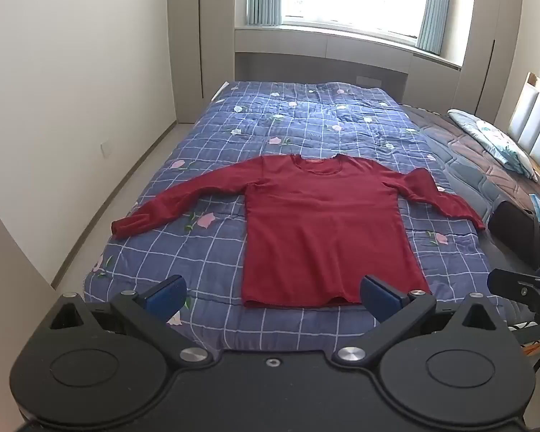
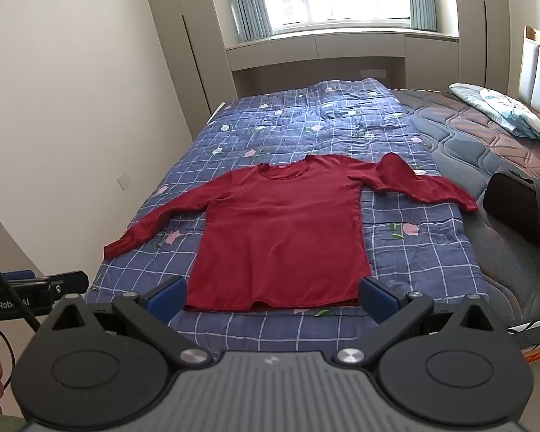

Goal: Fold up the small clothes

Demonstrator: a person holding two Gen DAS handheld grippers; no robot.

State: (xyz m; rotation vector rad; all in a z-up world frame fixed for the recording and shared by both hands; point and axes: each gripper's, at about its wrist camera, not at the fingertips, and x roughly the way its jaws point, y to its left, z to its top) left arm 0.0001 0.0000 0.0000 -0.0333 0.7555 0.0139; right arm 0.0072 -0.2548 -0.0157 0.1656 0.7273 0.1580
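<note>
A dark red long-sleeved shirt (image 1: 324,223) (image 2: 280,226) lies flat and face up on the blue checked quilt (image 1: 306,118) (image 2: 324,122), neck towards the window and both sleeves spread out. The right sleeve is bunched near the shoulder. My left gripper (image 1: 273,297) hovers open above the near edge of the bed, just short of the shirt's hem, with nothing between its blue pads. My right gripper (image 2: 273,297) is also open and empty, held at the hem. In the right wrist view the left gripper's body shows at the left edge.
The quilt covers the left part of a bed; a bare patterned mattress (image 2: 486,133) lies to the right with a folded blanket (image 2: 504,111) by the headboard. A dark bag (image 2: 522,201) sits on the right. White wall on the left, window and cabinets behind.
</note>
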